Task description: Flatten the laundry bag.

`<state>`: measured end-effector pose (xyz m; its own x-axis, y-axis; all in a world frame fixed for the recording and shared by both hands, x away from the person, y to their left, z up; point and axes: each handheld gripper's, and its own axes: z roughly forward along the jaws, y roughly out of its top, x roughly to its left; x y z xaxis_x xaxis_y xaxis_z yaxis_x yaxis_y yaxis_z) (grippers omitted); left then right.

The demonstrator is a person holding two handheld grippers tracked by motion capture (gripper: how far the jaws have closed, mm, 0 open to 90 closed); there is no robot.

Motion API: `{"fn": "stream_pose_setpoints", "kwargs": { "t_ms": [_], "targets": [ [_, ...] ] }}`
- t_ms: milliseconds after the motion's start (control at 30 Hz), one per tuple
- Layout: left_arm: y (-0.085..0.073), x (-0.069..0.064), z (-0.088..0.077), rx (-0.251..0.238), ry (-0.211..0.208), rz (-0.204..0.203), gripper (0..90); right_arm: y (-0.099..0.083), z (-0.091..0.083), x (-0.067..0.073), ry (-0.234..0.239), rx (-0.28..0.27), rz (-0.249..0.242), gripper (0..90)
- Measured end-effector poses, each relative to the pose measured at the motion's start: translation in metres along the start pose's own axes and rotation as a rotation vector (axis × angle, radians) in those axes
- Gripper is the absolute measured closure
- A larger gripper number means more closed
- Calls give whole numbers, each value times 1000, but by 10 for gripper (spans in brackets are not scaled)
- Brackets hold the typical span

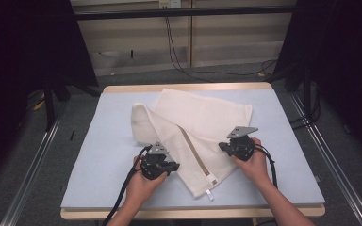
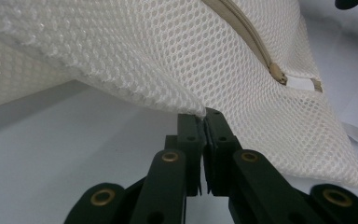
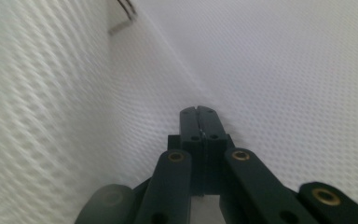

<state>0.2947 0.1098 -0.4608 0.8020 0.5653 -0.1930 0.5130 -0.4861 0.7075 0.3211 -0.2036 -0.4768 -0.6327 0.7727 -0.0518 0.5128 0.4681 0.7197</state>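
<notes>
One white mesh bag (image 1: 195,129) takes up most of the table (image 1: 94,155), a zippered laundry bag lying partly folded over itself, with a thick fold at the far left and a narrow end trailing toward the near edge. It sits on the pale blue mat, roughly mid-table and a little right of centre. The bag looks flat and limp; I can't see anything inside it, and the mesh is too dense to say for sure it is empty.

The zip (image 2: 242,28) runs along the near flap, its tan pull lying close to the corner, and seems closed as far as I can follow it.

The left gripper (image 2: 204,114) has its jaws clenched on the bag's left edge, a thin pinch of mesh at the very tips. The right gripper (image 3: 198,112) has its jaws pressed together against the mesh at the bag's right side; whether any fabric is caught between them I cannot tell.

The risk, to my eye, is that tip-only hold: open mesh is slippery and stretchy, so a firm pull could slide it out, or snag and tear a strand. If the right side holds nothing, a lift would swing the bag unevenly and undo the fold. The small tag (image 1: 210,194) at the near end could drag off the table edge.
</notes>
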Motion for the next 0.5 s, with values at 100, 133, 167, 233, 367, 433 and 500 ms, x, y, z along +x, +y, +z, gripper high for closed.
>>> {"fn": "stream_pose_setpoints", "kwargs": {
  "t_ms": [100, 133, 167, 233, 367, 433, 500],
  "targets": [
    [1, 1, 2, -2, 7, -10, 870, -5, -8, -17, -93, -10, 46, 900],
    [1, 1, 2, -2, 7, -10, 870, -5, -8, -17, -93, -10, 46, 900],
    [2, 2, 3, 13, 8, -11, 870, -11, -15, -30, -156, -8, 63, 900],
    [1, 3, 5, 13, 4, -16, 870, -20, -19, -43, -109, -38, 168, 900],
    [2, 3, 6, 10, 5, -5, 870, -23, -19, -47, -109, -101, 152, 769],
    [2, 2, 6, 10, 2, -15, 870, -21, -14, -43, -121, -76, 121, 687],
    [1, 3, 5, 10, -1, -15, 870, -18, -7, -41, -125, -55, 90, 589]
  ]
}}
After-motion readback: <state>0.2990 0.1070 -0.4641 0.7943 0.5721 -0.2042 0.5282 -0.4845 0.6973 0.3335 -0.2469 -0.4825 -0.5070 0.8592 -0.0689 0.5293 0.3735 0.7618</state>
